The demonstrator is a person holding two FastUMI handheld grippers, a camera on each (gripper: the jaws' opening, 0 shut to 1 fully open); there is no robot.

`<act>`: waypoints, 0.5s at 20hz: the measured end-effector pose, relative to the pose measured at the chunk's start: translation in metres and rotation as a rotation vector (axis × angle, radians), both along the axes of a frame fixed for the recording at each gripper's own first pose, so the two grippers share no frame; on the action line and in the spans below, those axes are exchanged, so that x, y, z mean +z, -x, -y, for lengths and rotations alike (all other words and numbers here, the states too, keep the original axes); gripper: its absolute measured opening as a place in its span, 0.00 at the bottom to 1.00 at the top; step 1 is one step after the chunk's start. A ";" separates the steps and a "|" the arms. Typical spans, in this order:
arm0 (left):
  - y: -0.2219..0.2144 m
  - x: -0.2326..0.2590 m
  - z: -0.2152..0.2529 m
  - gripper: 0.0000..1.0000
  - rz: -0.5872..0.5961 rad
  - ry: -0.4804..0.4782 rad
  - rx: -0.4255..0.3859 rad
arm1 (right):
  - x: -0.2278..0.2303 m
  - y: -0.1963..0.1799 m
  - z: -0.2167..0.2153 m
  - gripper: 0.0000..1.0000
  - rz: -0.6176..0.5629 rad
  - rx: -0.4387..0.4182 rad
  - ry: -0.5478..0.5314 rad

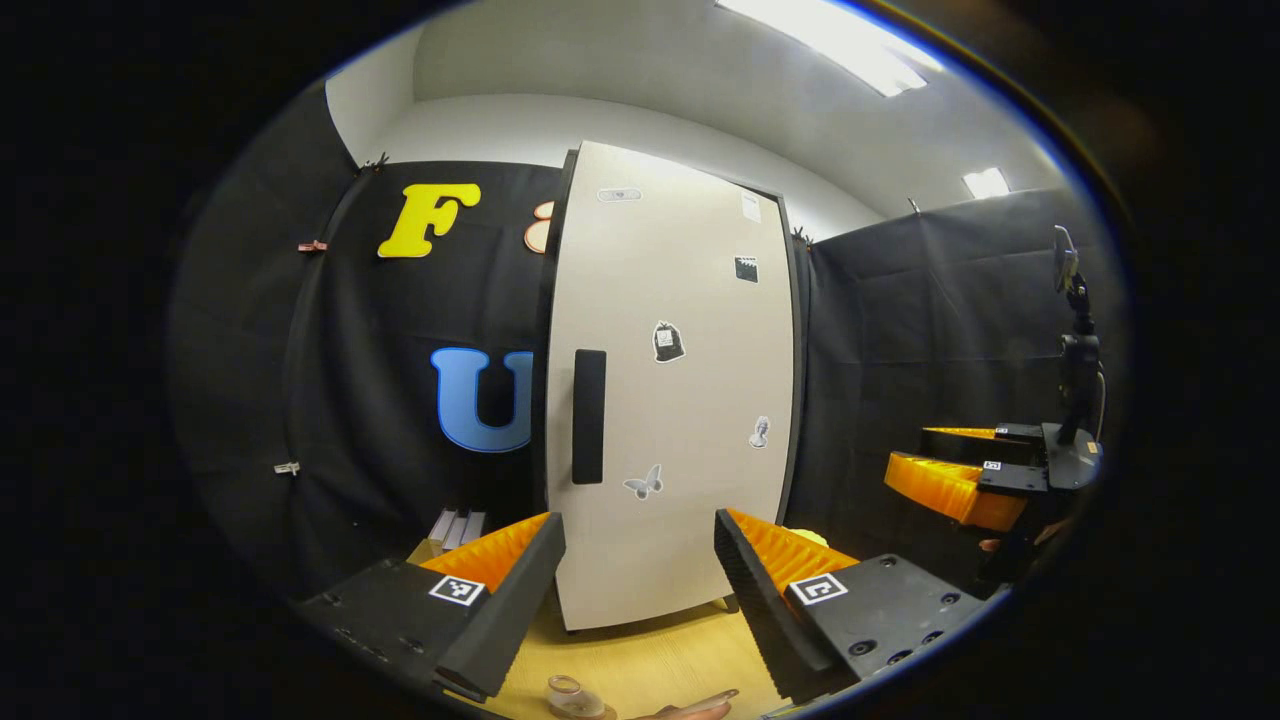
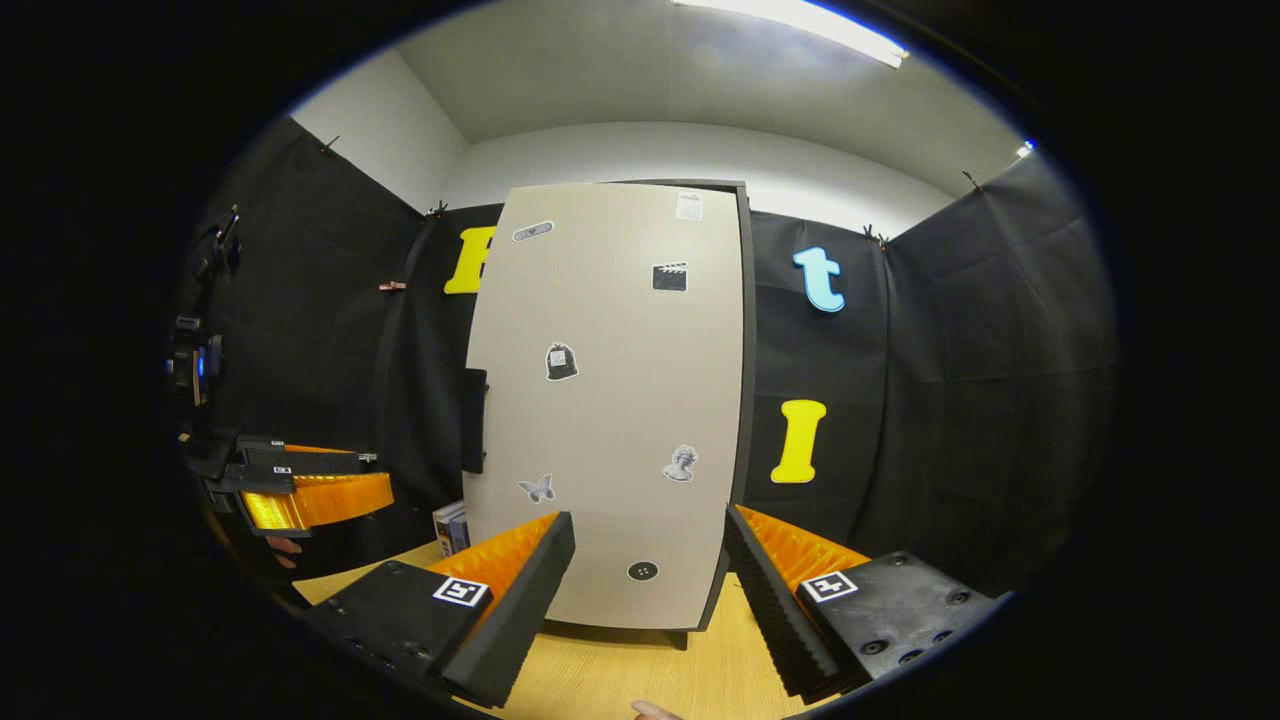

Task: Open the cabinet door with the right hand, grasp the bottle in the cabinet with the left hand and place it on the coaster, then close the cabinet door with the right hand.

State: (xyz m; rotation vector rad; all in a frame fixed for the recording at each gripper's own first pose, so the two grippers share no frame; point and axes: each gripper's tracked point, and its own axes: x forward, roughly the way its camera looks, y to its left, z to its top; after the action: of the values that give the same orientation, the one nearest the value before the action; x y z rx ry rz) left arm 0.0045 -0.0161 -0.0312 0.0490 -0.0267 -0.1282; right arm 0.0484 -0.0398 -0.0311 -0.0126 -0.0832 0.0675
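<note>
Ahead: cabinet door [image 1: 670,390] closed | left gripper [image 1: 640,570] fingers spread

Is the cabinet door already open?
No, the cabinet door stands shut with its black handle untouched, and both grippers are apart from it.

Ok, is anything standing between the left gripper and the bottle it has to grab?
Yes. The closed cabinet door stands straight ahead of the open left gripper, covering the cabinet's front, so no bottle can be seen behind it. Its black handle sits on the door's left edge. The right gripper, also open, faces the same door without touching it.
</note>
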 end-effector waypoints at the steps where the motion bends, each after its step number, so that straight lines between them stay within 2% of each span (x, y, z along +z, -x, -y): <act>1: 0.000 0.000 0.000 0.94 -0.001 -0.001 -0.001 | 0.001 0.001 -0.003 0.97 0.000 0.004 -0.002; 10: 0.005 0.002 -0.010 0.95 0.005 0.003 -0.007 | 0.004 0.006 -0.012 0.97 0.004 -0.005 0.008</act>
State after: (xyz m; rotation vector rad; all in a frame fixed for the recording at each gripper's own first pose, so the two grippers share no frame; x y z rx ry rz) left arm -0.0010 -0.0060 -0.0297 0.0465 -0.0320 -0.1354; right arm 0.0428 -0.0276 -0.0268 -0.0214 -0.0869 0.0628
